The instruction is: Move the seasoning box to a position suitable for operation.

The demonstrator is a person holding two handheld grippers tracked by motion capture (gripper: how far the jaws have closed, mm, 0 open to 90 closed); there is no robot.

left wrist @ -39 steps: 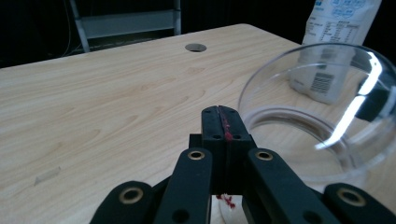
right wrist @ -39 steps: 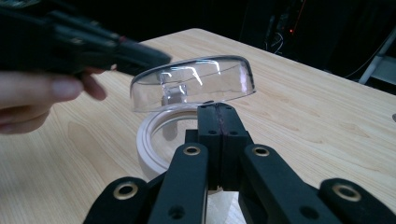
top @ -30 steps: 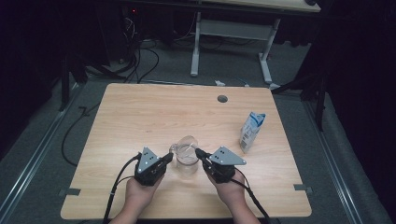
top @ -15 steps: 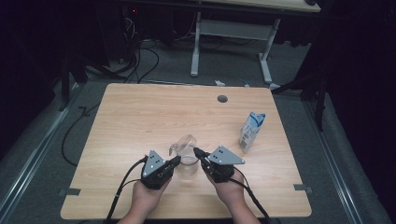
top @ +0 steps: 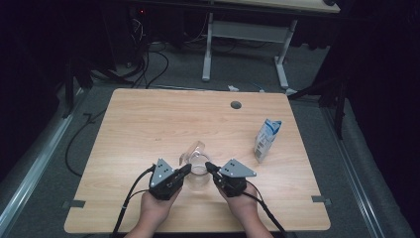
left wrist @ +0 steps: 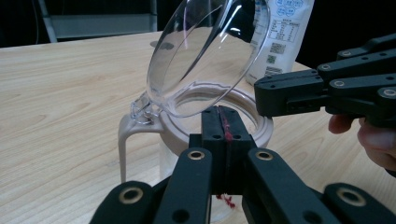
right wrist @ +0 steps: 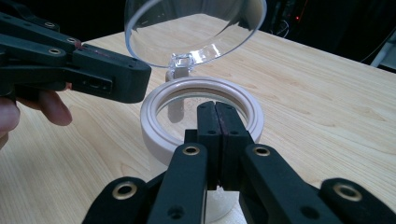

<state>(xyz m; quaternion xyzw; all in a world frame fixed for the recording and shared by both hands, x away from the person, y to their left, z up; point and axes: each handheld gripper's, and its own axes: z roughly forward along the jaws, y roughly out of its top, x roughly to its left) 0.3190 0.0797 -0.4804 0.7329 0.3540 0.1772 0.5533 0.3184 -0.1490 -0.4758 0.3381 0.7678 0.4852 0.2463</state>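
A clear jug [top: 197, 166] with a pale rim stands on the table [top: 148, 129] near its 6 o'clock edge, its hinged lid [top: 194, 149] tipped up and open. The left gripper [top: 187, 169] sits at the jug's 9 o'clock and the right gripper [top: 207, 166] at its 3 o'clock, both tips close against the rim; from above it is hard to tell whether they touch it. A milk carton [top: 267, 140] stands apart at the jug's 2 o'clock.

The left gripper view shows its jaws pressed together with nothing between them (a red line runs down the seam), the tip at the jug's rim [left wrist: 217, 119] below the raised lid [left wrist: 205, 51]. It also shows the jug's pale handle [left wrist: 125, 144], the carton's printed side [left wrist: 280, 35] behind the lid, and the right gripper [left wrist: 261, 98] coming in from 3 o'clock.

The right gripper view looks down into the ring [right wrist: 203, 114]; its own jaws are likewise pressed together and empty. The left gripper [right wrist: 144, 81] reaches in from 9 o'clock, and the lid's hinge [right wrist: 181, 63] shows at the far side.
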